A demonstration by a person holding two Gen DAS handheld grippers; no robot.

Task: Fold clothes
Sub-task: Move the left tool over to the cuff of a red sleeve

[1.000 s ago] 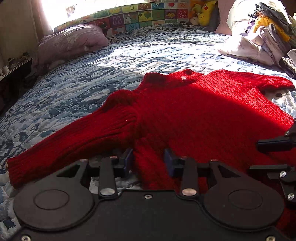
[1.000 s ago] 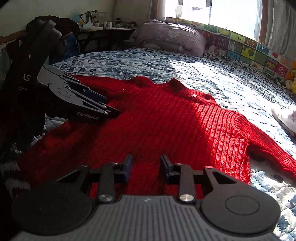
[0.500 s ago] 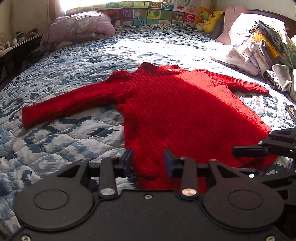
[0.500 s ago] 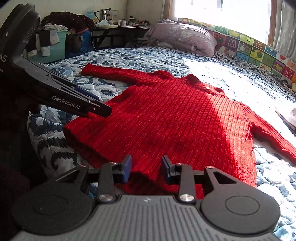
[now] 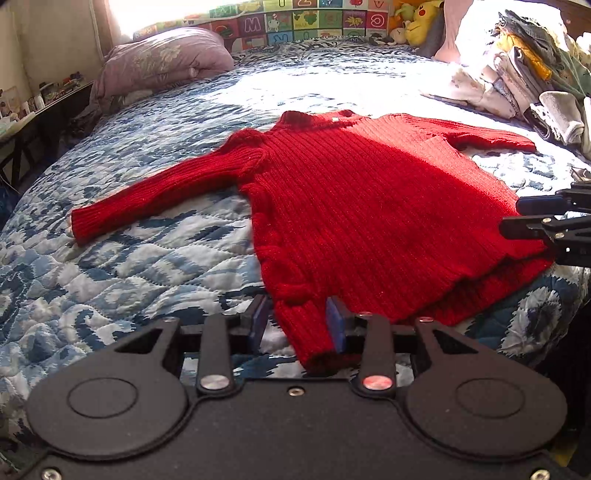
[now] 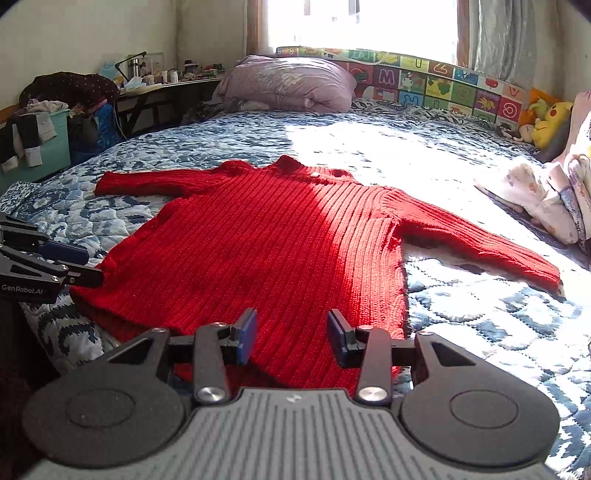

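Note:
A red ribbed sweater (image 5: 369, 206) lies flat and face up on the blue-and-white quilt (image 5: 129, 266), both sleeves spread out. My left gripper (image 5: 295, 325) is open at the near left hem corner, and the corner lies between its fingers. My right gripper (image 6: 293, 338) is open low over the near hem at the sweater's (image 6: 280, 243) right side. The right gripper (image 5: 513, 216) also shows at the right edge of the left wrist view. The left gripper (image 6: 94, 266) shows at the left edge of the right wrist view.
A lilac pillow (image 5: 162, 62) lies at the far left of the bed. A heap of clothes (image 5: 524, 74) sits at the far right, with plush toys (image 5: 417, 14) and an alphabet mat (image 5: 314, 22) along the wall. A cluttered desk (image 6: 166, 85) and a teal bin (image 6: 48, 147) stand beside the bed.
Both grippers have drawn back toward the near edge of the bed. The whole sweater now shows, spread flat. The jaws stay apart as before.

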